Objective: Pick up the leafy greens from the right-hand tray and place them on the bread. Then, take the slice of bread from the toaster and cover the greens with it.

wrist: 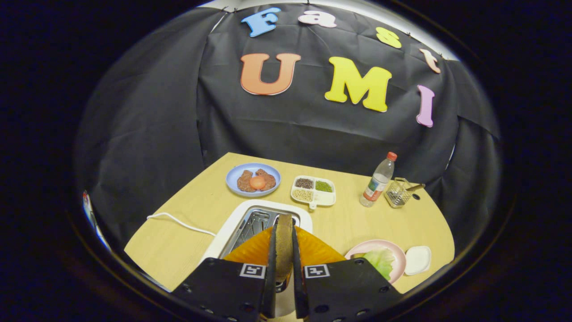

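You are holding the slice of bread point(283, 243) edge-up, clenched between both fingers of the gripper point(284, 268) above the toaster point(250, 221), so be carrying it level toward the leafy greens point(380, 260) on the pink plate point(357, 250).

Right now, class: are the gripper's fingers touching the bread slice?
Touching. The gripper view shows the bread slice pinched upright between both fingers of the gripper, no gap either side.
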Demonstrator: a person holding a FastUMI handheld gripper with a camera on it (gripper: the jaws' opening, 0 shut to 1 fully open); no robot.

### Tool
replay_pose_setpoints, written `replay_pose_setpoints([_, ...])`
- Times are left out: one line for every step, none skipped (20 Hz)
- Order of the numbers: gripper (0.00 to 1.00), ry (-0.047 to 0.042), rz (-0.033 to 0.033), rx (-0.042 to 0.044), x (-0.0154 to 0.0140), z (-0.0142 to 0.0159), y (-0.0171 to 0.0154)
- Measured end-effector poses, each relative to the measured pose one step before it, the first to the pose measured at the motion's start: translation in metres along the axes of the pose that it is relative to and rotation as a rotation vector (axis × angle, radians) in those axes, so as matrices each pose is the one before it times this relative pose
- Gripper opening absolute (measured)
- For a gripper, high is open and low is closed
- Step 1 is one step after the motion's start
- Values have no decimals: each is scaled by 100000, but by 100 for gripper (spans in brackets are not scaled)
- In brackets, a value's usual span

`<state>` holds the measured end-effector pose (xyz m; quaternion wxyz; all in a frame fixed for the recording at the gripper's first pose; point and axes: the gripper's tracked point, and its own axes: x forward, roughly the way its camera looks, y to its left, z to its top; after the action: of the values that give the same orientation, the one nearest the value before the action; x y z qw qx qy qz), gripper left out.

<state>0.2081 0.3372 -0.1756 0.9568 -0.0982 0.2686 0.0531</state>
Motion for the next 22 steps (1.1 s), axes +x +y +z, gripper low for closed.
replay_pose_setpoints([8, -437, -949, -479, -532, 211, -461])
replay_pose_setpoints([8, -753, 107, -264, -307, 150, 3])
replay_pose_setpoints([8, -992, 401, -240, -323, 221, 193])
replay_pose_setpoints([8, -734, 203, -567, -270, 214, 100])
replay_pose_setpoints([8, -893, 166, -398, -428, 299, 64])
replay_pose_setpoints([8, -1527, 437, 16, -397, 511, 158])
replay_pose_setpoints([8, -1462, 251, -196, -444, 498, 73])
replay_pose_setpoints([8, -1824, 168, -319, -536, 620, 98])
replay_pose_setpoints([8, -2142, 219, 47, -579, 650, 23])
replay_pose_setpoints([8, -1806, 280, -186, -513, 604, 55])
replay_pose_setpoints([8, -1453, 88, -653, -586, 560, 101])
replay_pose_setpoints([8, -1576, -256, -788, -561, 509, -61])
replay_pose_setpoints([8, -1648, -333, -712, -525, 564, -149])
replay_pose_setpoints([8, -1452, -204, -303, -353, 436, -50])
replay_pose_setpoints([8, -812, -125, -20, -634, 292, -254])
replay_pose_setpoints([8, -409, -92, 366, -495, 185, -177])
replay_pose_setpoints([8, -611, 131, 580, -490, 283, -271])
replay_pose_setpoints([8, -702, -93, 467, -265, 208, -235])
replay_pose_setpoints([8, -474, -305, 441, -387, 189, -499])
replay_pose_setpoints([8, -292, -230, 507, -214, 105, -437])
replay_pose_setpoints([8, -370, -492, 713, -336, 60, -511])
replay_pose_setpoints([8, -451, -373, 776, -338, 93, -680])
